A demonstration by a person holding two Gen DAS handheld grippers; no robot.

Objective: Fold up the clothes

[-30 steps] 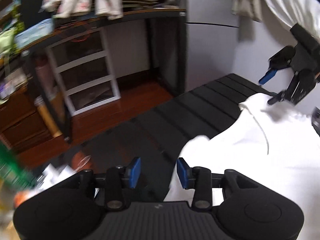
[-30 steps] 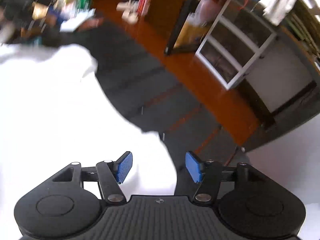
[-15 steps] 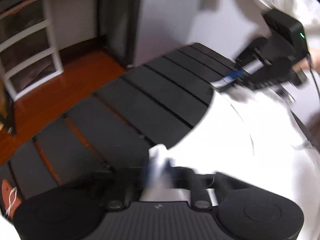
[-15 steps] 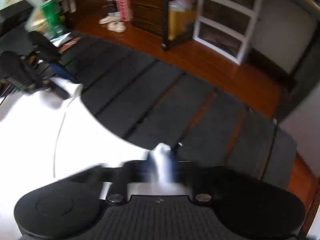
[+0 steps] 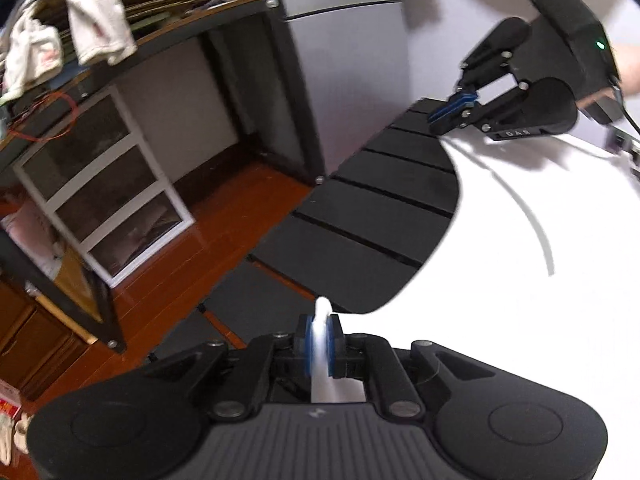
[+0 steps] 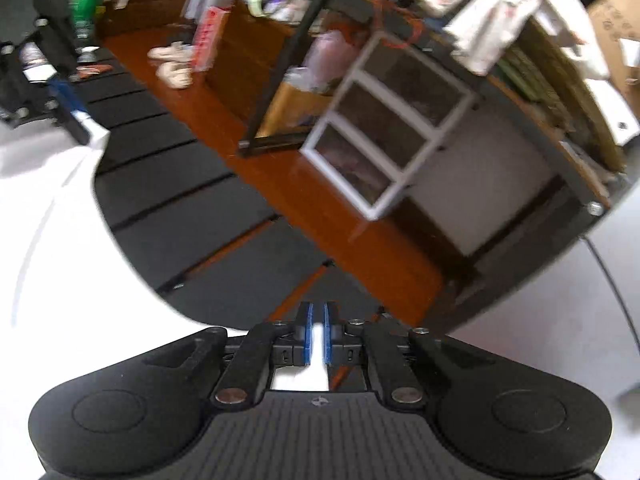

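A white garment (image 5: 520, 264) lies spread over a black slatted table (image 5: 360, 240). My left gripper (image 5: 319, 334) is shut on one corner of the garment, white cloth pinched between its blue pads. My right gripper (image 6: 316, 334) is shut on another corner of the garment (image 6: 60, 280). In the left wrist view the right gripper (image 5: 454, 110) shows at the upper right, shut on the cloth's far corner. In the right wrist view the left gripper (image 6: 76, 114) shows at the upper left, holding its corner. The edge between the two corners hangs in a curve above the table.
A white-framed drawer unit (image 5: 104, 188) stands on the red-brown wooden floor (image 5: 192, 256) beyond the table (image 6: 180, 208). A dark shelf with clothes and clutter (image 5: 92, 32) runs above it. A grey cabinet and wall (image 5: 352, 64) stand behind the table's far end.
Both grippers were open beside the garment's corners a second ago. They have closed on the corners and lifted them, pulling the edge taut between them.
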